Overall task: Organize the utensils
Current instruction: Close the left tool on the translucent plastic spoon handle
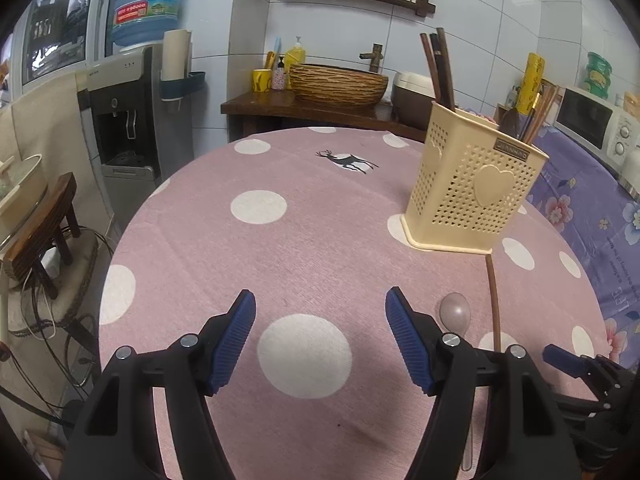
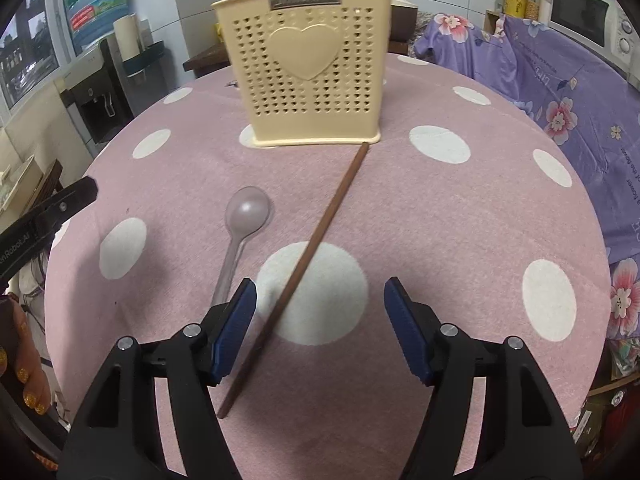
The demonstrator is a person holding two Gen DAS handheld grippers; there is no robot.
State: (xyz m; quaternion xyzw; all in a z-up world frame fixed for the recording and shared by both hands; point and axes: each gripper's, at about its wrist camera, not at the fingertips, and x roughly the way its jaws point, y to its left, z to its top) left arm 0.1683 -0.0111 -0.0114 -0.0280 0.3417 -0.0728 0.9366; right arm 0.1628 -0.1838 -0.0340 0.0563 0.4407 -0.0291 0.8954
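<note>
Here: holder (image 2: 310, 68) stands upright at far side of bench (image 2: 460, 240), chopsticks already in it, so sorting looks part done. Chopstick (image 2: 320, 240) lies loose in front of holder, far tip almost at its base; clear spoon (image 2: 244, 220) just left of it, bowl toward holder. Right gripper (image 2: 320, 312) hovers over chopstick's near half, jaws wide, empty, probably lined up for pick. Left gripper (image 1: 320, 332) left of spoon, jaws wide, empty, waiting.
</note>
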